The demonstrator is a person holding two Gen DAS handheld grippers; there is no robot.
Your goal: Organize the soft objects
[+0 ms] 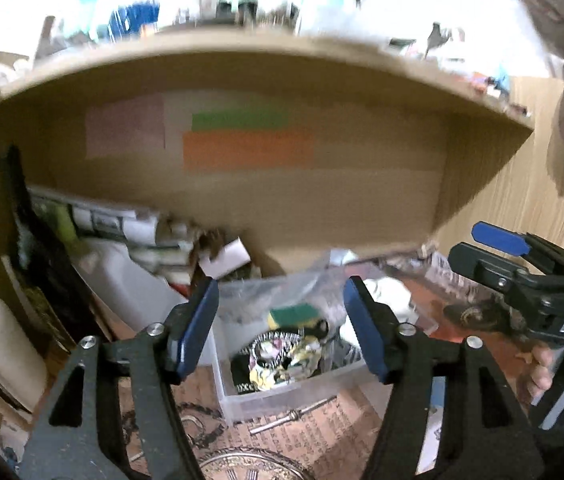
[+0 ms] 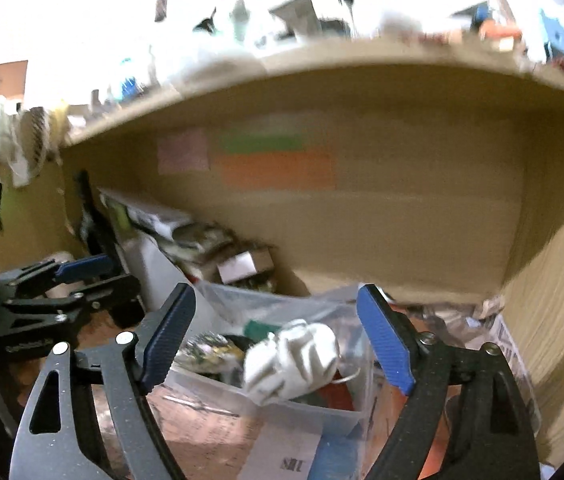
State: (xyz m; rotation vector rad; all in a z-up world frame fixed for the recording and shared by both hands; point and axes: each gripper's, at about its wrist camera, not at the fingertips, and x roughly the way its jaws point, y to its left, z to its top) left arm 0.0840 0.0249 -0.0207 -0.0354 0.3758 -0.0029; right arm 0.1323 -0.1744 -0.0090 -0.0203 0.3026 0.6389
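A clear plastic bin [image 1: 282,398] stands on the floor under a wooden shelf. It holds a green-and-yellow sponge [image 1: 293,315], patterned cloth [image 1: 282,360] and a white cloth [image 2: 294,360]. My left gripper [image 1: 282,326] is open and empty, hovering just in front of and above the bin. My right gripper [image 2: 277,338] is open and empty, above the bin with the white cloth between its fingers' line of sight. It also shows at the right of the left wrist view [image 1: 522,264]. The bin shows in the right wrist view [image 2: 314,416].
A wooden shelf [image 1: 265,60] with clutter on top overhangs the bin. Boxes and a white jug [image 1: 137,280] stand at the left. A paper roll [image 1: 1,344] lies far left. A wooden wall [image 2: 562,300] closes the right. Patterned floor [image 1: 302,436] and a metal rod [image 1: 294,414] lie near.
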